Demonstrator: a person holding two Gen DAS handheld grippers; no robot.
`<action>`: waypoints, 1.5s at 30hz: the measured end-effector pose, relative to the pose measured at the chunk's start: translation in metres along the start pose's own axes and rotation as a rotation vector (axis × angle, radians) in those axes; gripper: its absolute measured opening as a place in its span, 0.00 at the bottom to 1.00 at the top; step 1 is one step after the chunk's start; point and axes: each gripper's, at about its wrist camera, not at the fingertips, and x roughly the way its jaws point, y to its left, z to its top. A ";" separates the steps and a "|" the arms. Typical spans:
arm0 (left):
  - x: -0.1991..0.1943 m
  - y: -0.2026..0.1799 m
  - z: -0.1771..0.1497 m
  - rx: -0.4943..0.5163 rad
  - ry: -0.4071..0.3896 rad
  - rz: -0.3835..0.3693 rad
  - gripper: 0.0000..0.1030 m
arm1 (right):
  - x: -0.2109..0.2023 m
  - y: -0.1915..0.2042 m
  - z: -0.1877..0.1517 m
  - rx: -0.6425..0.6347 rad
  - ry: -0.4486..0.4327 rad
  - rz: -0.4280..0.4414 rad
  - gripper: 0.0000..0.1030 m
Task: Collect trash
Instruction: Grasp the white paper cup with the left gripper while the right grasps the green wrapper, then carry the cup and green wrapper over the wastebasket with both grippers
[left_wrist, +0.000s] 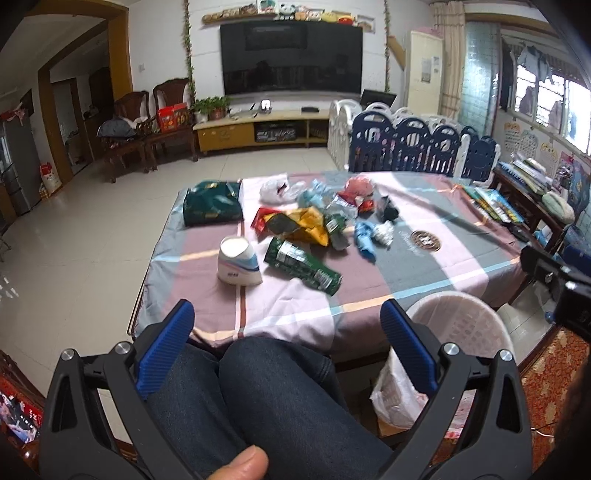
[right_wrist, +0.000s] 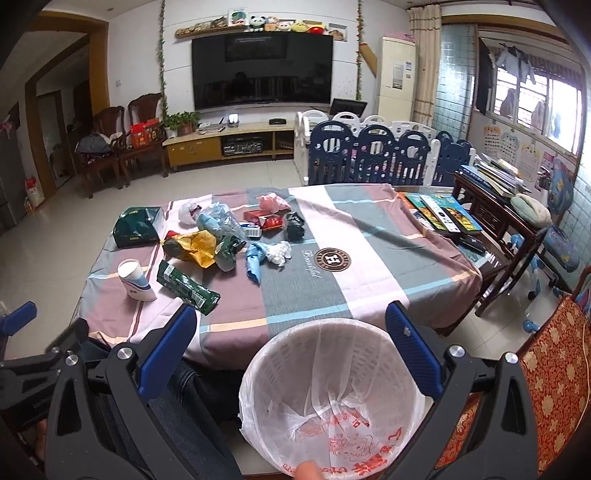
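Note:
Trash lies scattered on a table with a checked cloth (left_wrist: 424, 273) (right_wrist: 369, 273): a white paper cup (left_wrist: 238, 262) (right_wrist: 136, 278), a green wrapper (left_wrist: 303, 266) (right_wrist: 186, 286), a yellow bag (left_wrist: 308, 223) (right_wrist: 197, 245), a blue wrapper (left_wrist: 364, 240) (right_wrist: 255, 260) and crumpled tissue (right_wrist: 279, 253). A white bin with a plastic liner (right_wrist: 328, 387) (left_wrist: 458, 328) stands at the table's near edge. My left gripper (left_wrist: 288, 325) is open and empty above the person's knees. My right gripper (right_wrist: 291, 332) is open and empty above the bin.
A dark green box (left_wrist: 212, 203) (right_wrist: 136, 221) sits at the table's far left. Books (right_wrist: 439, 212) lie at its right edge. A side table (right_wrist: 491, 206), a red patterned chair (right_wrist: 546, 369) and a blue and white play fence (right_wrist: 376, 155) stand to the right.

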 end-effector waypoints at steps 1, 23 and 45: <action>0.010 0.004 -0.001 -0.018 0.035 0.003 0.97 | 0.007 0.004 0.000 -0.014 0.012 0.003 0.97; 0.195 0.165 0.010 -0.424 0.298 0.071 0.90 | 0.294 0.178 0.005 -0.312 0.409 0.244 0.76; 0.321 0.103 0.052 -0.205 0.330 -0.146 0.73 | 0.280 0.108 -0.021 -0.076 0.500 0.365 0.25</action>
